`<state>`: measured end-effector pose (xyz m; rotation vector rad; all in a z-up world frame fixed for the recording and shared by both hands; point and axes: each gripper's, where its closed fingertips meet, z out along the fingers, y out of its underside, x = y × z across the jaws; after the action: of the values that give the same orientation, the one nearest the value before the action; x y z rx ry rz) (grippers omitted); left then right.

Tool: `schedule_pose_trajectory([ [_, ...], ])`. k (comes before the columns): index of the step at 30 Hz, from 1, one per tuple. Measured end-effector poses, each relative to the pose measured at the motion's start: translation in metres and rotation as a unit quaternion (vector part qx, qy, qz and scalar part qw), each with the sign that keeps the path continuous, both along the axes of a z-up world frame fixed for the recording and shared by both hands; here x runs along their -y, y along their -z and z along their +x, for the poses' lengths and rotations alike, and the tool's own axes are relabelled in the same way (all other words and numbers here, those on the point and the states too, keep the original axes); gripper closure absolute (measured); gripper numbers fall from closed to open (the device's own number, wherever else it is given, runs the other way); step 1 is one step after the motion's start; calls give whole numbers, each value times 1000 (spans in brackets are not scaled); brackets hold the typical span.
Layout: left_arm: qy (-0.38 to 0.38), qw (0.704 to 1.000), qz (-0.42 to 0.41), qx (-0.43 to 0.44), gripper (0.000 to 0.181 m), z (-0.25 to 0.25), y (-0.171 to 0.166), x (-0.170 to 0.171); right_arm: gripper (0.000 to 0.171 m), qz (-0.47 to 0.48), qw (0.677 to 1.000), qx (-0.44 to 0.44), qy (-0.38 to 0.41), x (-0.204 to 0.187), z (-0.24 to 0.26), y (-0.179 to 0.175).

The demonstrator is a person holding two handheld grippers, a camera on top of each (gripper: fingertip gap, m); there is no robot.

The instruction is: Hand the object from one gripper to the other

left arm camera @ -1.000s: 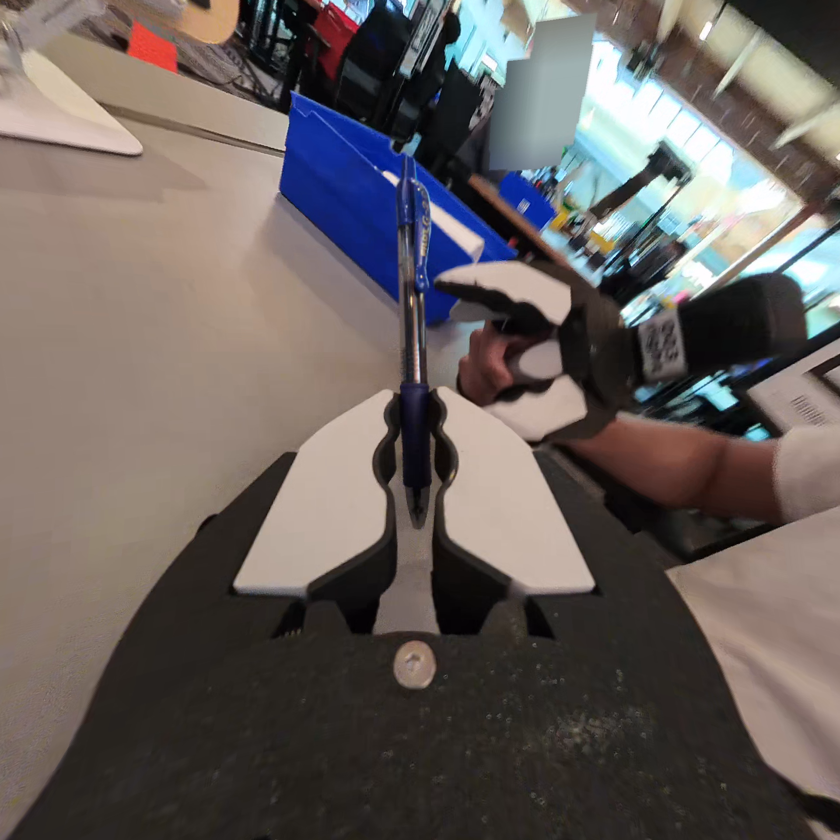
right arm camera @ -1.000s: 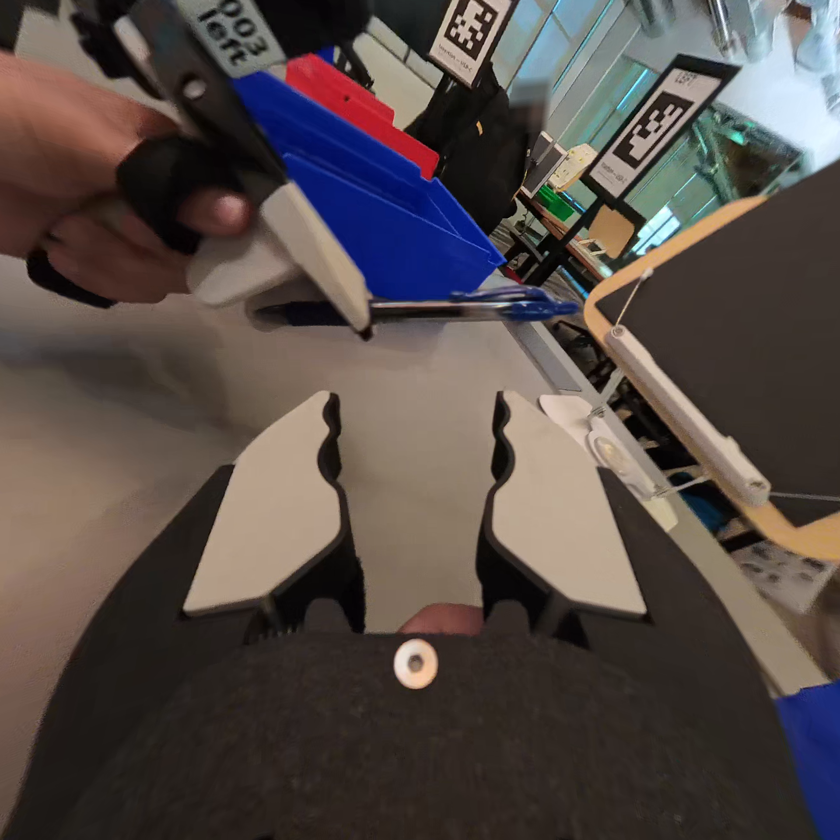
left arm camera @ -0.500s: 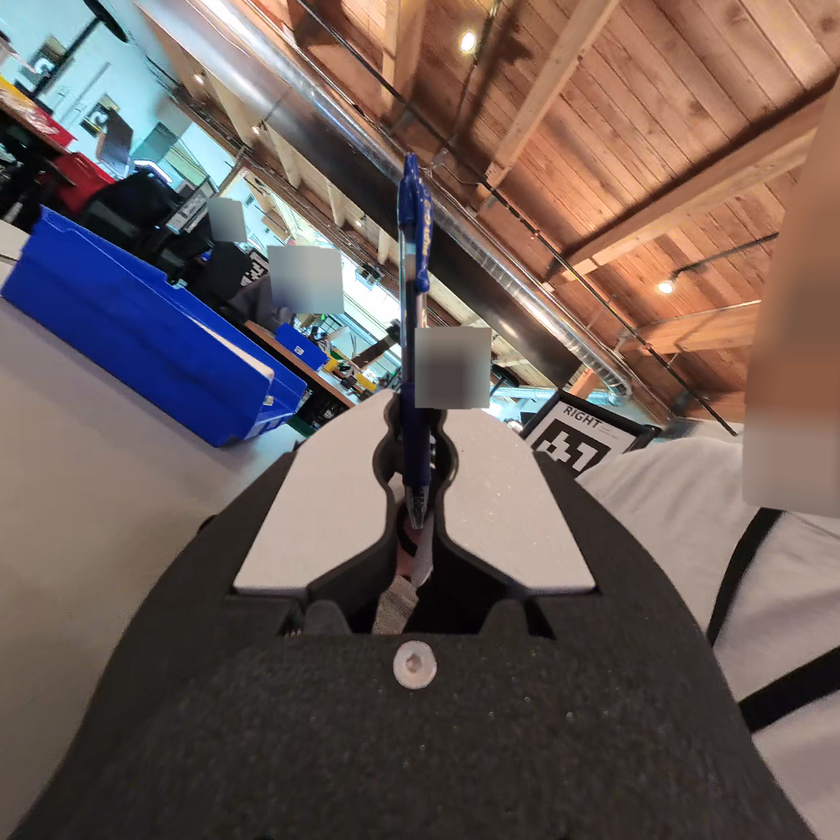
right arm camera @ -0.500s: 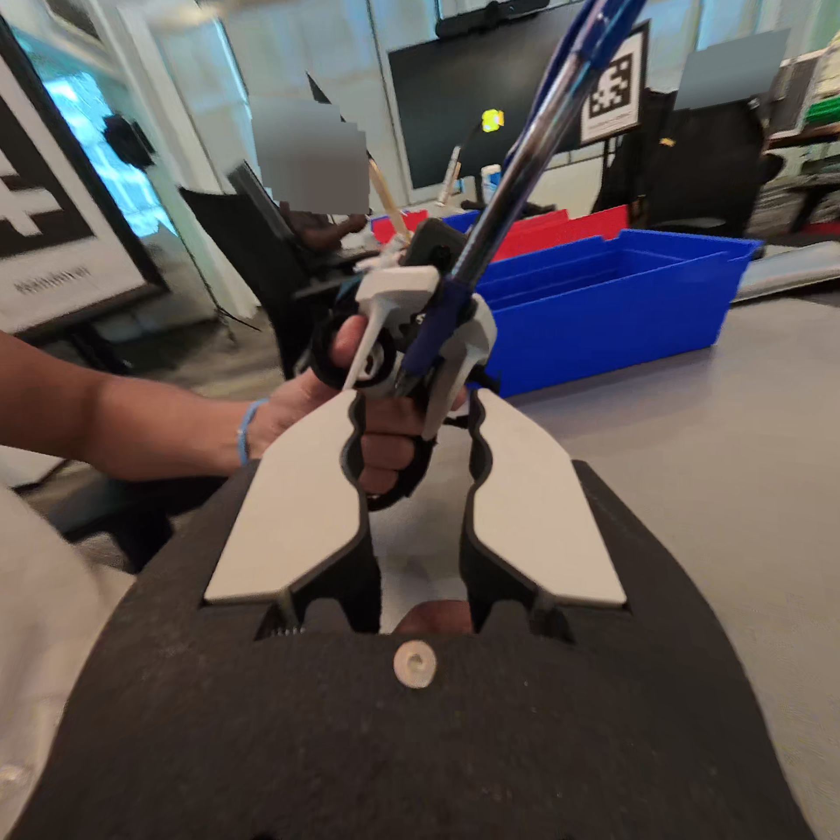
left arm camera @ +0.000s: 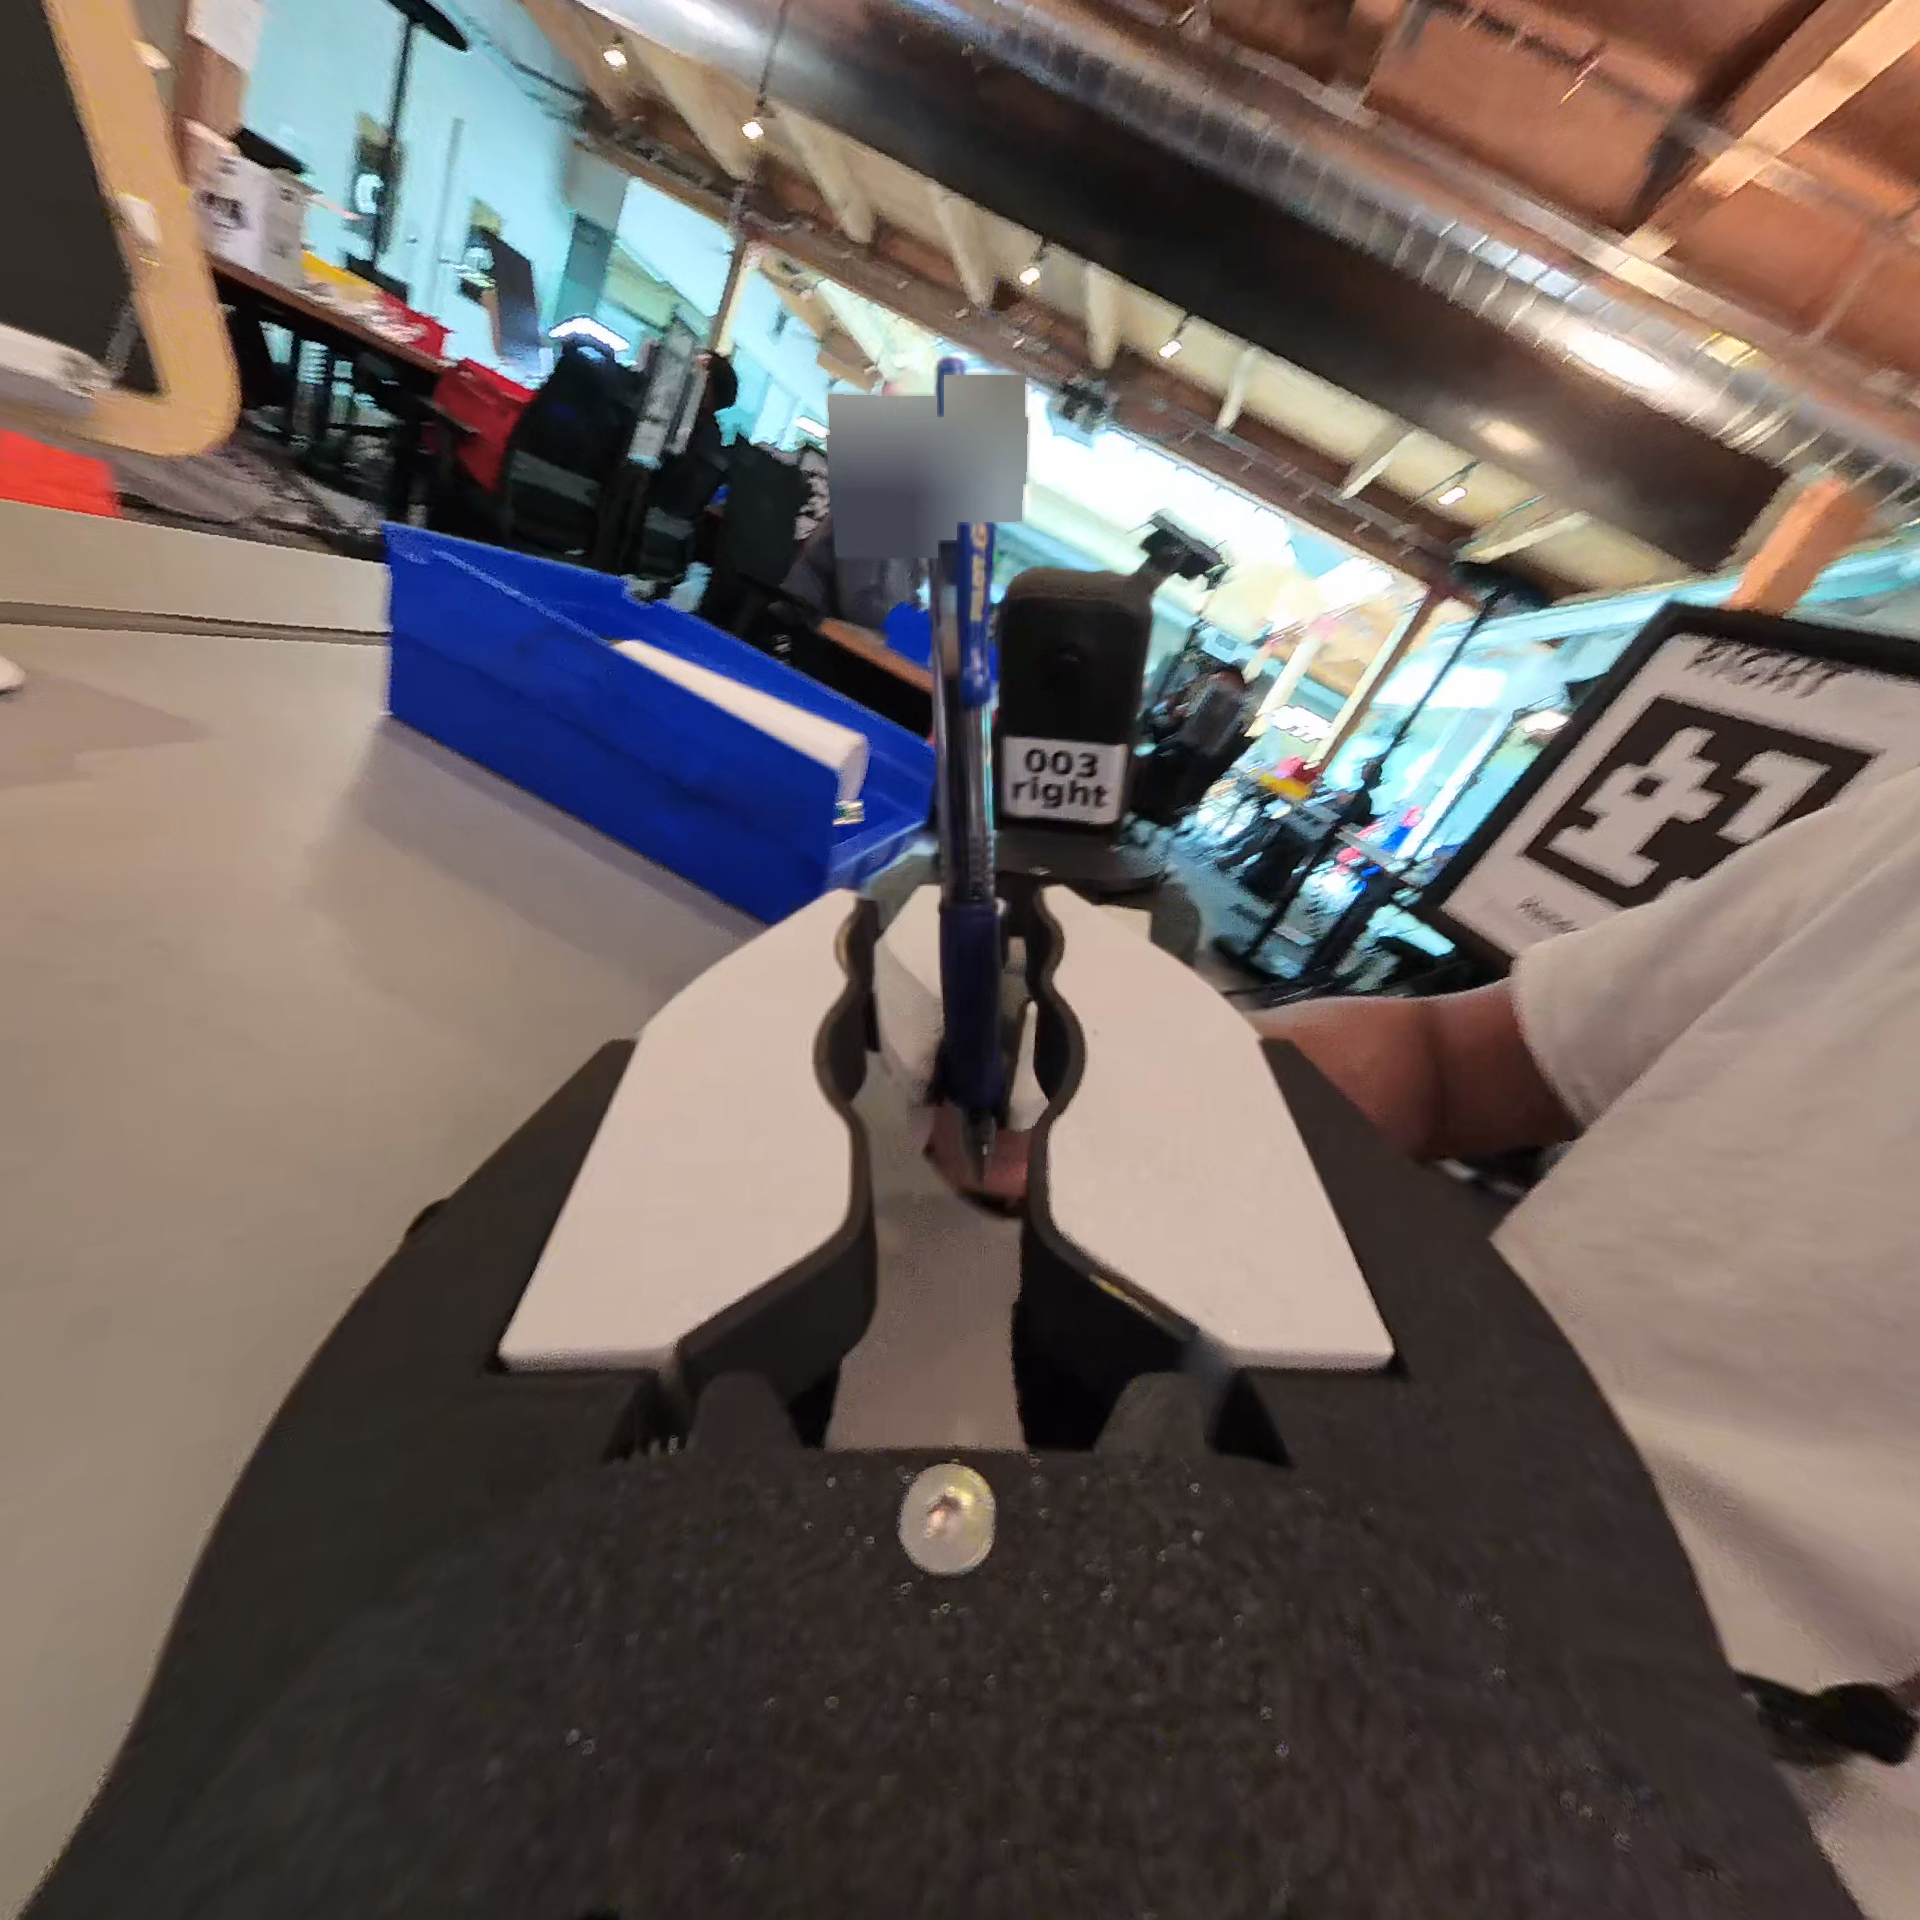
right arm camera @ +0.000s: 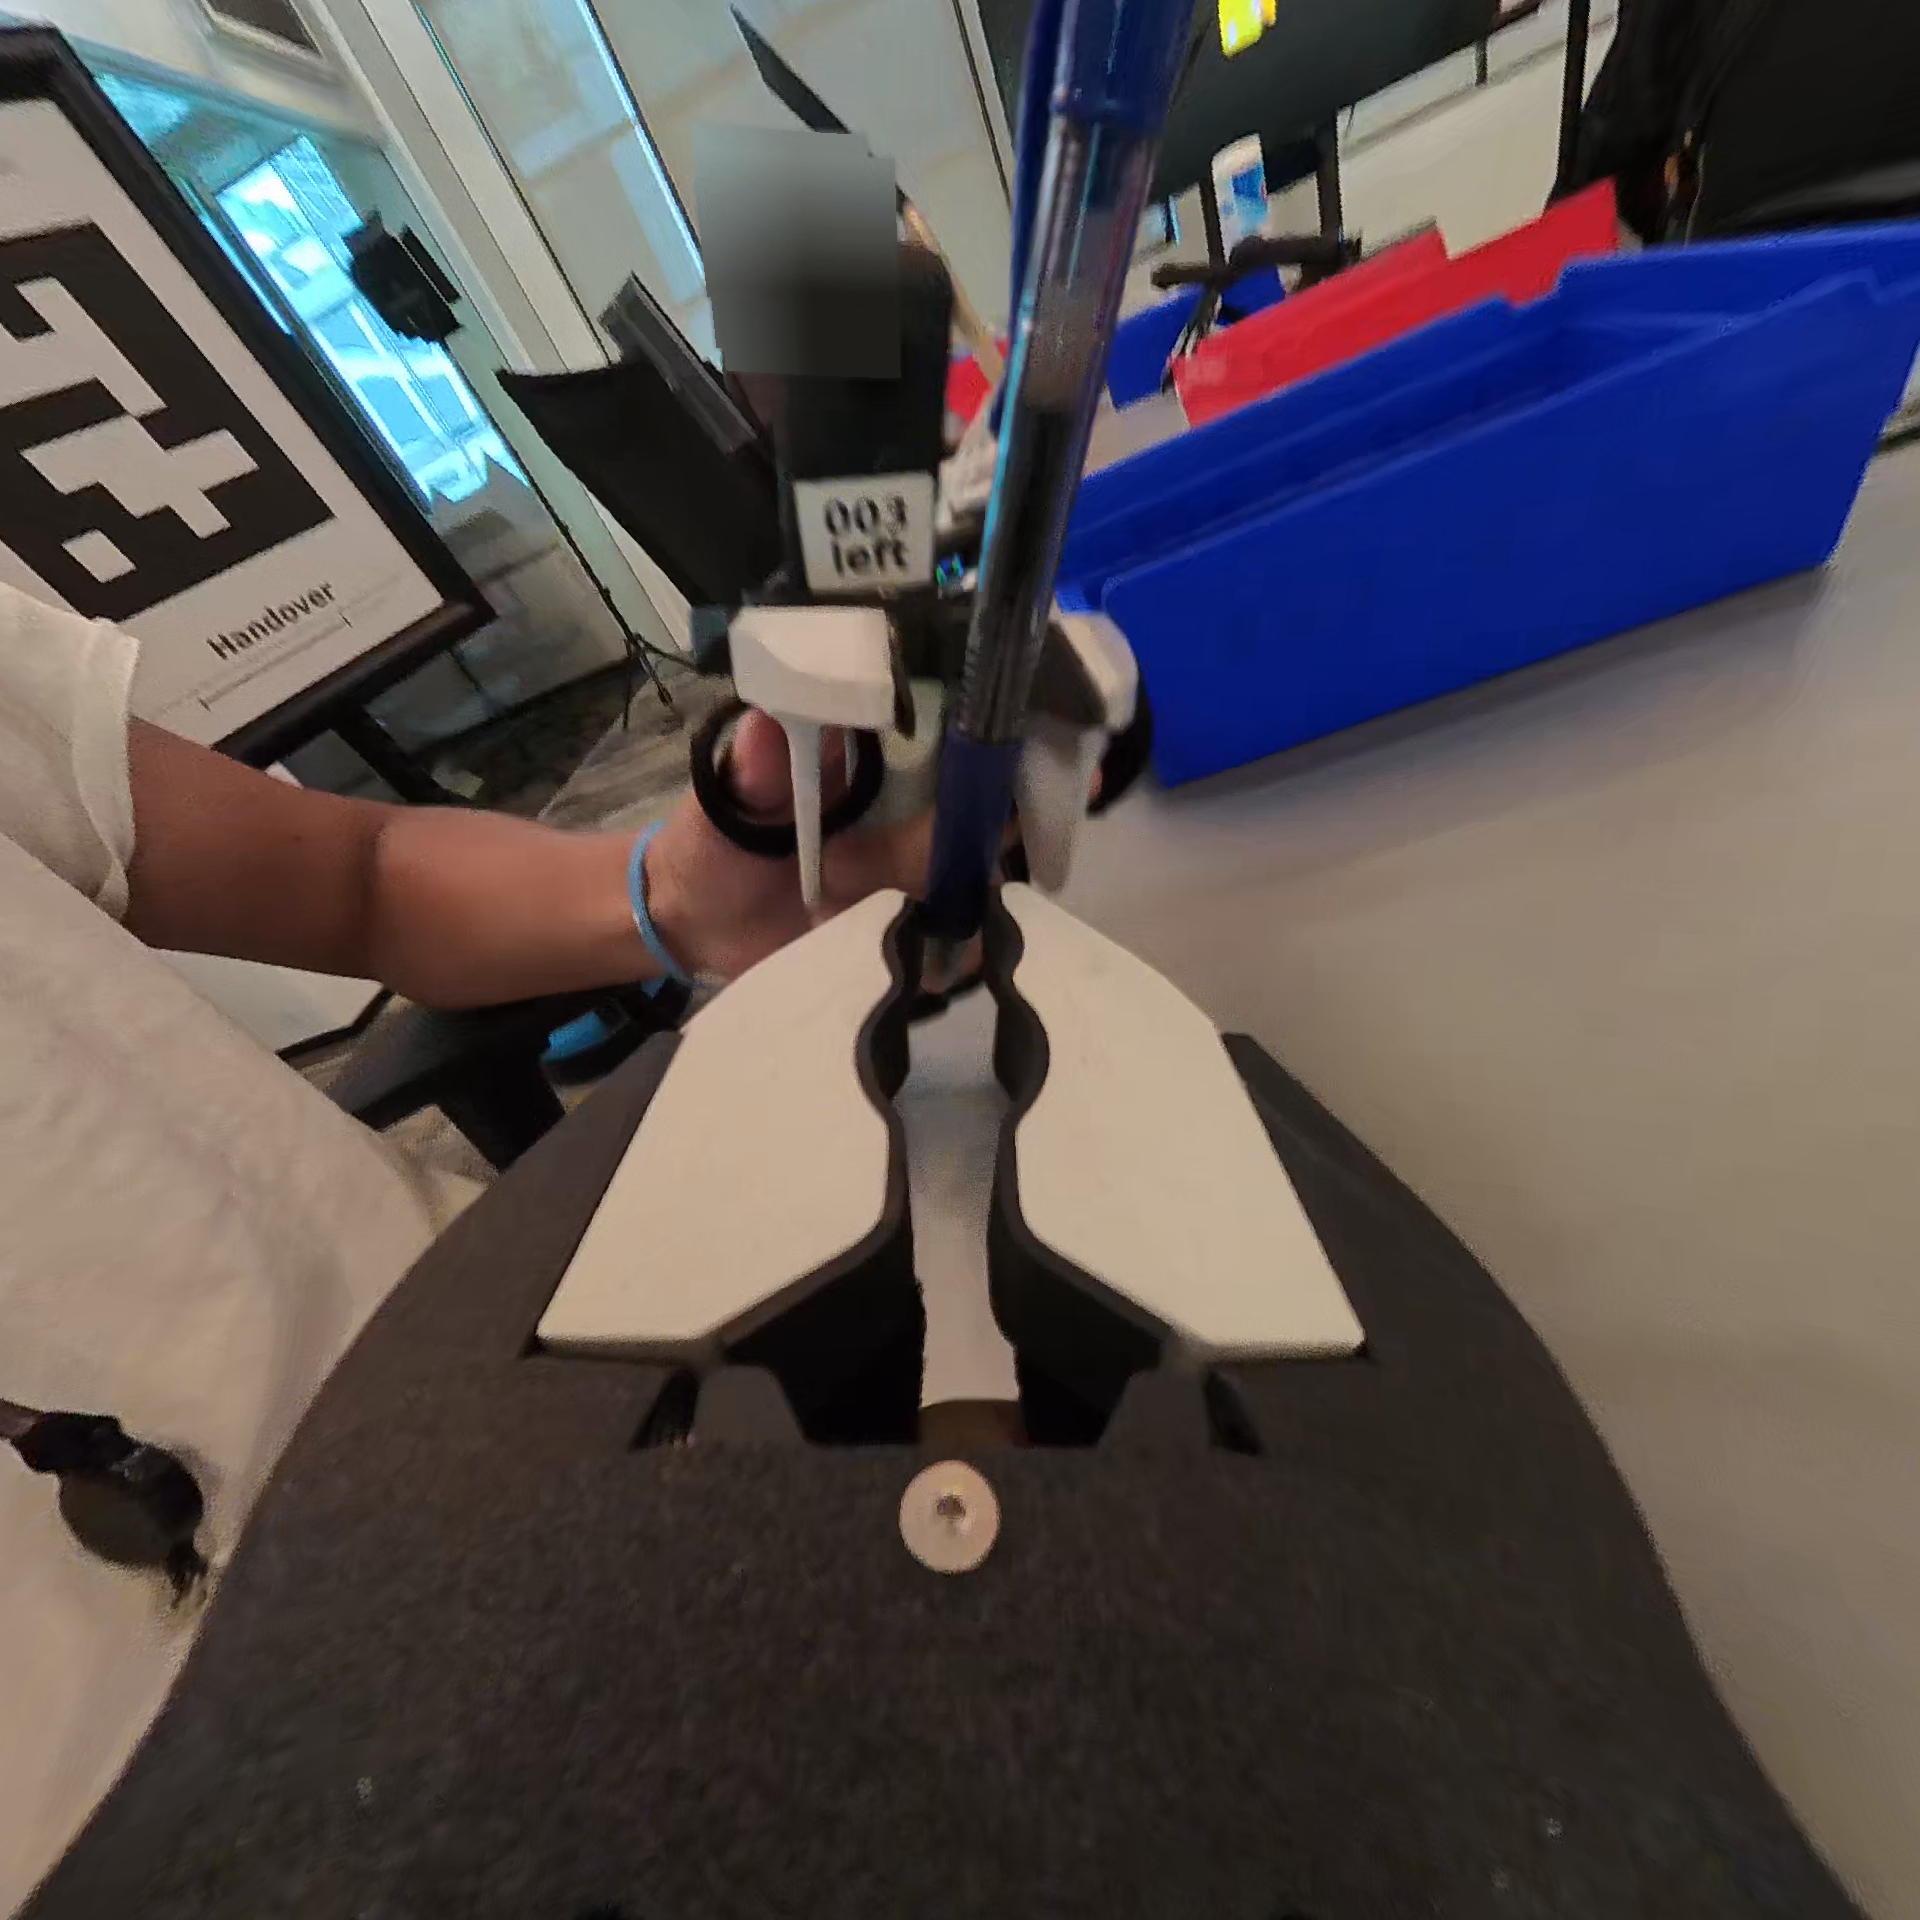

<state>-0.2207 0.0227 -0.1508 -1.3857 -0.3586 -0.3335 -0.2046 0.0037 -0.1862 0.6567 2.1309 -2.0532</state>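
Observation:
A blue pen stands upright between the two grippers, tip down. In the right wrist view my right gripper is shut on the pen at its dark blue grip. My left gripper is open; its jaws stand apart on either side of the pen without touching it. In the right wrist view the left gripper's white fingers are spread to both sides of the pen. The right gripper's body shows just behind the pen in the left wrist view.
A blue bin sits on the grey table to the left; it also shows in the right wrist view, with a red bin behind. A black-and-white marker board stands beyond the table edge. The person's arms and white shirt are close. The tips of both grippers are at nearly the same place.
The right gripper has closed on the pen's grip. The left gripper, shut on the pen before, has opened. Both grippers have come close together, facing each other.

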Motion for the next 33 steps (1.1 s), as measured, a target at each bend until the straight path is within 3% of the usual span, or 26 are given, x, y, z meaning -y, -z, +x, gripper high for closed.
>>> schedule_pose_trajectory([
  [6,-25,992,-92,-85,140,-14,13,22,160,121,990,58,-48,-13,7,46],
  [11,16,996,-85,-26,136,-16,19,24,160,173,971,112,-119,-8,30,73],
  [16,52,995,-82,17,146,-12,26,23,160,187,969,92,-131,-2,36,75],
  [18,65,994,-91,11,168,-8,28,23,160,193,968,85,-134,-1,38,77],
  [24,15,996,-68,49,170,-26,21,31,159,143,984,78,-72,-10,11,64],
  [30,-68,991,19,115,171,-60,8,59,127,34,997,57,42,-26,-27,29],
  [33,-50,988,31,144,171,-56,12,53,122,14,998,29,63,-19,-29,19],
])
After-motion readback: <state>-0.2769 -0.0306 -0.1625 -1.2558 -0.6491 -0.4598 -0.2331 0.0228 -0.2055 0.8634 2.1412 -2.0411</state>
